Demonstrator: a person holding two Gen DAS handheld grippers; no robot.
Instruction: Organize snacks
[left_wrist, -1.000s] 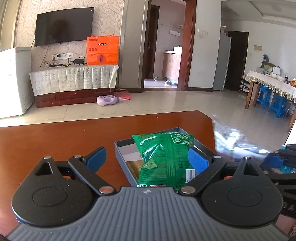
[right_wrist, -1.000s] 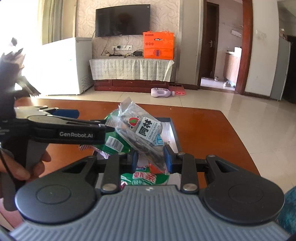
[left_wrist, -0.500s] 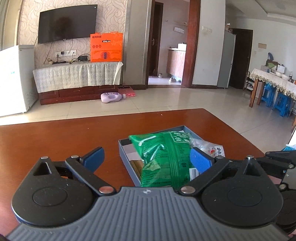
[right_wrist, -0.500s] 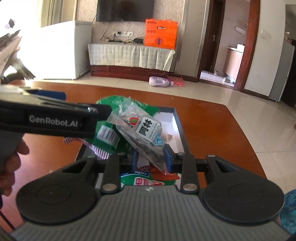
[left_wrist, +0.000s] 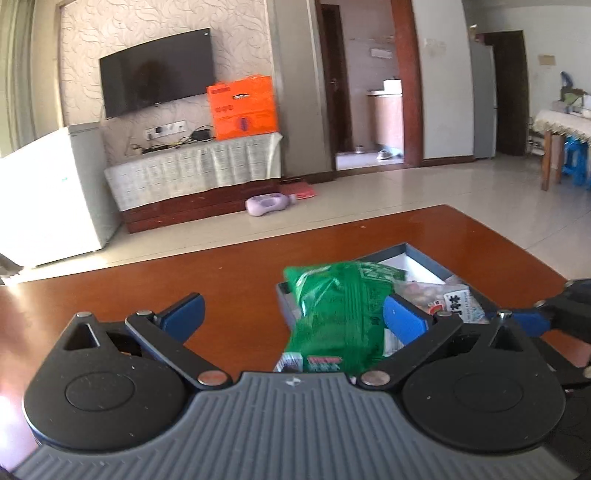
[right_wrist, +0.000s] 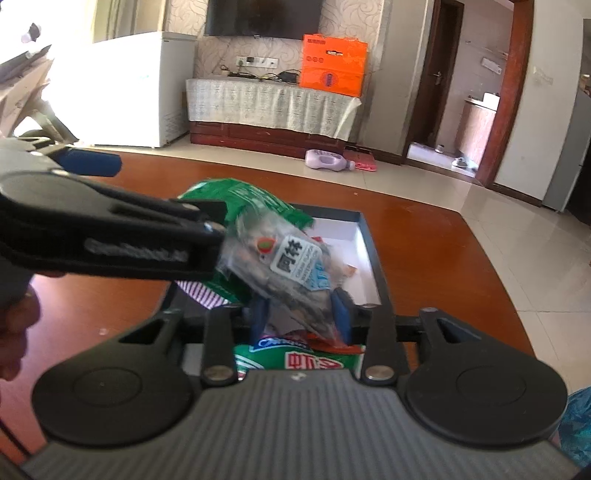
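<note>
Snacks are going into the shallow grey rectangular box (right_wrist: 373, 258) at the centre of the right wrist view; the right gripper (right_wrist: 301, 314) hovers low over it with its jaws opening, the clear crinkly packet of dark nuts with a white label (right_wrist: 291, 266) still between the blue pads but slipping loose, judged a drop into the box; under it lies a green foil snack bag (right_wrist: 236, 199), propped against the box's left wall, likely tossed in, not laid flat; the left gripper (left_wrist: 291, 317), lower centre of its own view, stands spread wide and empty, the green bag lying beyond it; the glossy red-brown wooden table (left_wrist: 229, 280) carries the box; behind, a pale tiled floor (left_wrist: 369, 195), wall-mounted black television (left_wrist: 159, 70) upper left, orange carton (left_wrist: 242, 107) on a cloth-draped cabinet.
</note>
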